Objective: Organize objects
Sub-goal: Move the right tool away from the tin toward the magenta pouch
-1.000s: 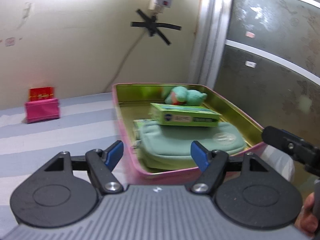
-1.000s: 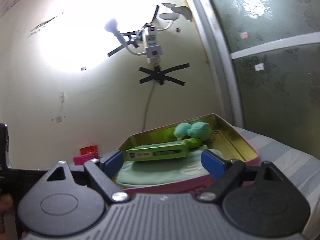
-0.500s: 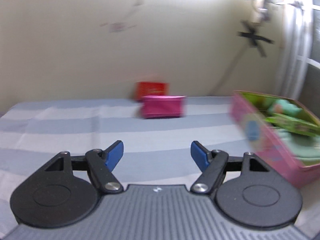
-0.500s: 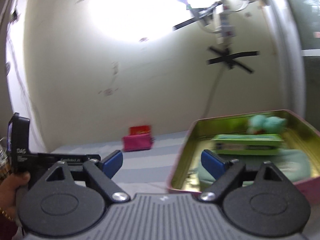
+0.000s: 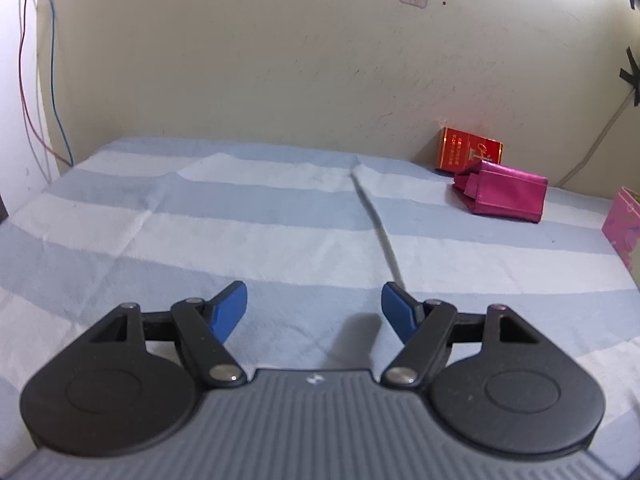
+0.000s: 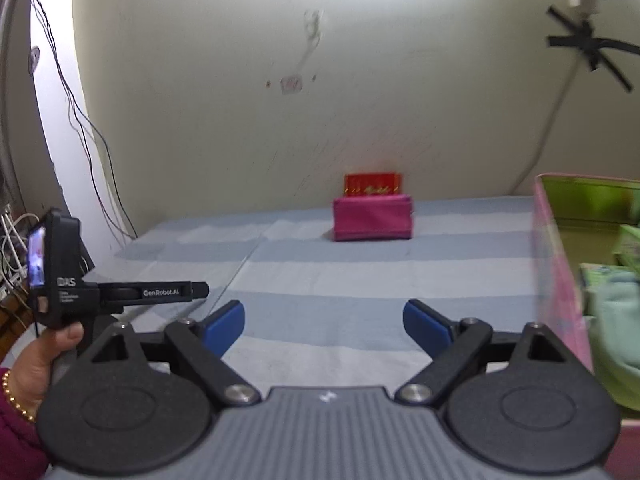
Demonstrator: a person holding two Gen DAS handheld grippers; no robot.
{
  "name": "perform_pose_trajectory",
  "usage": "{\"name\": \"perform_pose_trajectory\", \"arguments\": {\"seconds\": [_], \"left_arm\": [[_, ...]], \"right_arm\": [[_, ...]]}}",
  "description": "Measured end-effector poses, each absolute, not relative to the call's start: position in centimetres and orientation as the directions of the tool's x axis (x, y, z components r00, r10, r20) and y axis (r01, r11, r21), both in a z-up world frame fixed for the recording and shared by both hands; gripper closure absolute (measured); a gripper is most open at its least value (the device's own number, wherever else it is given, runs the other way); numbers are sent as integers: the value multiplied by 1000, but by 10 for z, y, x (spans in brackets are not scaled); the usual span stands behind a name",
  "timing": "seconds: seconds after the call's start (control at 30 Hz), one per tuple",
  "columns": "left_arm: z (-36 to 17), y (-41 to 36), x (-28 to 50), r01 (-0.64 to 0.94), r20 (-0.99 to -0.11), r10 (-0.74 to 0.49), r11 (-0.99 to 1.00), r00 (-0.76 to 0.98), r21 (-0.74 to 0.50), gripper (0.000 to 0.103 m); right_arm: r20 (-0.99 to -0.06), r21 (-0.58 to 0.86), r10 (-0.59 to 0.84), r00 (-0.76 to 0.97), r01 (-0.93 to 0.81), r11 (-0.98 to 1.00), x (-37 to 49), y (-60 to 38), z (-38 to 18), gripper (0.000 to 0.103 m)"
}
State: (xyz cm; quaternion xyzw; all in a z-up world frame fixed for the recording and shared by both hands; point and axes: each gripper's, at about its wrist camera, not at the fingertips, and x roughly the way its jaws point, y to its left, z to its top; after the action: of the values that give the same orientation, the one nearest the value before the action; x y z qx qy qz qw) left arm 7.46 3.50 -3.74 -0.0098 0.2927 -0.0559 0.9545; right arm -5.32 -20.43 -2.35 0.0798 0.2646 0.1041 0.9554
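Pouch and red box are sitting well ahead of the right gripper, almost centred between its fingers, the box leaning on the wall just behind. Both the right and left gripper are hanging wide apart and empty over the striped tabletop, probably lining up a pick. Tin, already holding items, is lying just right of the right fingers, likely where the pouch belongs.
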Motion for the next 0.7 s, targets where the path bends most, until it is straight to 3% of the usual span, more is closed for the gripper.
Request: {"name": "perform_pose_trajectory", "arguments": {"seconds": [0.27,0.5,0.7], "left_arm": [[-42,45,81,65,-566,-68,998,822,-25,27],[-44,53,89,44,-588,-59,998,807,-40,23],[-44,53,90,46,-590,-57,998,805,-34,22]], "right_arm": [[-530,193,194,825,-105,976,7,-193,-45,8],[-585,290,178,792,0,957,66,-208,-62,0],[-566,169,100,819,-4,986,100,-196,-60,0]]}}
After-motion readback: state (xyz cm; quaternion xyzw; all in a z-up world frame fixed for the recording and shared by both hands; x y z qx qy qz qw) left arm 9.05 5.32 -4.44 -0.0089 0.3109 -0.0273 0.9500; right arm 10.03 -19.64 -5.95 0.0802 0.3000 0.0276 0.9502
